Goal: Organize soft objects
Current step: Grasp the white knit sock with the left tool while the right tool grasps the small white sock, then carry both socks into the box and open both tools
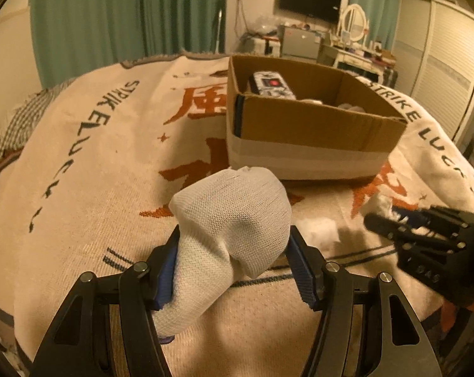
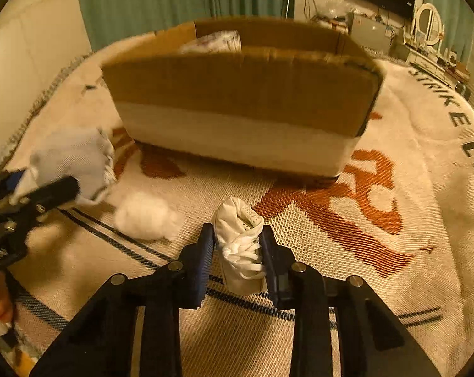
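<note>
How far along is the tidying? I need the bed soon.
Partly done: the cardboard box already holds a patterned item and something white. In hand: the left gripper grips a white sock, and the right gripper is closed on a small white shoe. Left: both still need boxing, and a cotton-like tuft lies on the blanket.

A bed is covered by a cream blanket [image 1: 89,169] woven with orange characters and dark lettering. A cardboard box [image 1: 306,125] is set on it at the far side. A white cotton tuft [image 2: 144,216] is seen nearer, left of centre.
</note>
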### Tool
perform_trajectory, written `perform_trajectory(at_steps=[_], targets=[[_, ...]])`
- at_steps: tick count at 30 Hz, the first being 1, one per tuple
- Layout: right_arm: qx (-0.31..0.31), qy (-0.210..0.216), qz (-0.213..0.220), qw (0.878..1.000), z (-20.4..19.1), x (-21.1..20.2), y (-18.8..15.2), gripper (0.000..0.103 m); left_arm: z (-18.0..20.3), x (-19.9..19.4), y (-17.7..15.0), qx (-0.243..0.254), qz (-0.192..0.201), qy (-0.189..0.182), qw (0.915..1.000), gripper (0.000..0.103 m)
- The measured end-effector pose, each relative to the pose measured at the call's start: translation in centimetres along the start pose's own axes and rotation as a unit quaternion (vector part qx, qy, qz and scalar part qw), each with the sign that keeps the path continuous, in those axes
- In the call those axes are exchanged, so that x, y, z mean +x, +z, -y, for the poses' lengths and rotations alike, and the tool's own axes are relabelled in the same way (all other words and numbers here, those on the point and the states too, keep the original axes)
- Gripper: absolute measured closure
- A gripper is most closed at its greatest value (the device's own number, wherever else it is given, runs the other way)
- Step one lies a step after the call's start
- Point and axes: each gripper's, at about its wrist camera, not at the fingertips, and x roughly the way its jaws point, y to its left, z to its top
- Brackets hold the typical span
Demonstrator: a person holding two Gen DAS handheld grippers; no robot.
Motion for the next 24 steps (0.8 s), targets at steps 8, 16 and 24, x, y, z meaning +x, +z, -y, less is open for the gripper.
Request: perform_trajectory(at_steps=[8,16,24], targets=[[-0.013,-0.013,0.052,0.998,-0.9,-7.0,0.2,0.074,2.2,-4.2,0.0,0.012,0.03,-0.012,0.9994,0.042],[-0.03,-0.028,0.113,0.993,-0.7,-14.2,3.9,0.074,4.8,-8.9,3.6,0.038,0.1,-0.023,0.994,0.042],[-0.031,-0.029,0.16,0.986,0.6,-17.6,9.7,0.074,5.9,-9.1,10.2,0.051,0.143,-0.025,0.9881,0.042]])
